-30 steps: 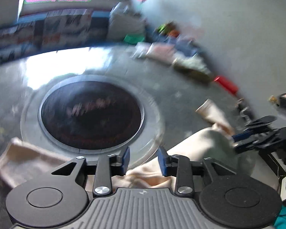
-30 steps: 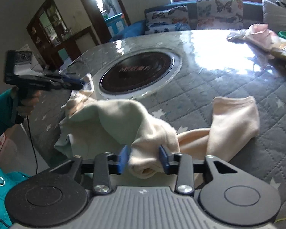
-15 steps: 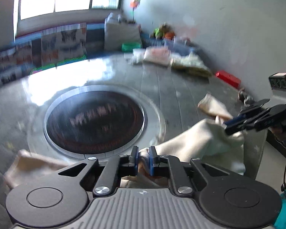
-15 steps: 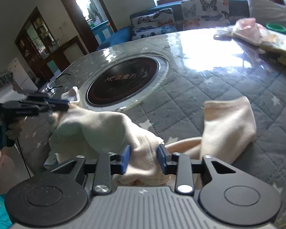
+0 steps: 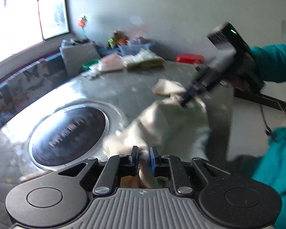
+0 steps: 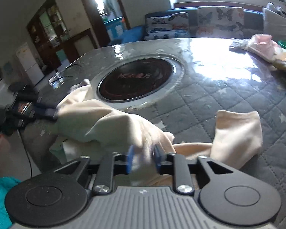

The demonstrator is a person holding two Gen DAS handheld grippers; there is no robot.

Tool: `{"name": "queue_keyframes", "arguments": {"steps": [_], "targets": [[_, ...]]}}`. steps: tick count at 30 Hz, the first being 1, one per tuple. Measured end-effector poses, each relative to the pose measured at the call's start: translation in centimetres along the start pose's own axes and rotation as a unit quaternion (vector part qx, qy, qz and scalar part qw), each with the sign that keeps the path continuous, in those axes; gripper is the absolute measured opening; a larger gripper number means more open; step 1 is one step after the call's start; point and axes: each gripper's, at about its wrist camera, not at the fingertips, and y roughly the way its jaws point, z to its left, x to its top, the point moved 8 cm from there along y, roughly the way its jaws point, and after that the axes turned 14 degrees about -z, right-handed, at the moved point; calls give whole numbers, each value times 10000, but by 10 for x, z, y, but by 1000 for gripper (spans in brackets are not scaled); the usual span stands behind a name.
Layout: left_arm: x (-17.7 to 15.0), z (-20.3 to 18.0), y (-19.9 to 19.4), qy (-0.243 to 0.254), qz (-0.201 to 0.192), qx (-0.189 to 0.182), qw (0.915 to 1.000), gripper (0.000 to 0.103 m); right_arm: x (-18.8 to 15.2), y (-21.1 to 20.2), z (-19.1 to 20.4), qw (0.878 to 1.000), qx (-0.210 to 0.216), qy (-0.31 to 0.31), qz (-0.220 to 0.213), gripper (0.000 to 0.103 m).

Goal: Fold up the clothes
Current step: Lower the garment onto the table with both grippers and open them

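A cream garment [image 6: 108, 122] lies bunched at the near edge of the round table, one sleeve [image 6: 238, 131] spread on the quilted cover. My left gripper [image 5: 143, 157] is shut on a fold of the cream garment [image 5: 171, 126] and holds it up. It also shows at the left of the right wrist view [image 6: 45, 110], pinching the cloth's edge. My right gripper [image 6: 143, 158] has cloth between its jaws, which stand close around it. In the left wrist view the right gripper [image 5: 188, 95] grips the garment's far end.
A round black hotplate [image 6: 137, 78] with a metal ring is set in the table's middle. Folded clothes [image 6: 263, 45] and bags [image 5: 143, 60] lie at the far edge. A butterfly-print sofa [image 6: 200, 22] stands behind. My teal sleeve [image 5: 272, 64] is at right.
My left gripper shut on the garment and lifted it. My right gripper's jaws closed in on the cloth and raised it too; the garment now hangs stretched between both.
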Motion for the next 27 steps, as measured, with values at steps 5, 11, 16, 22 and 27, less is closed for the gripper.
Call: {"name": "queue_keyframes", "arguments": {"steps": [5,11,16,22,27], "targets": [[3,1,-4,-261,-99,-10,9996,23,5,2,-17,9985,-183,485,-157,44],[31,41,-11,-1196,-538,335,9908,39,7,-1,-32,9959,-361,783,-261,43],[26,83,20,-2083,-60,939,9735,38,2,-2,-37,9949,-484,855,-223,42],[-13,93,61,-2693,1042,955,9526,42,-1,-10,-36,9953,-568,755,-214,42],[-27,86,65,-2817,1294,795,9474,51,-7,-12,-31,9962,-485,717,-134,42]]}}
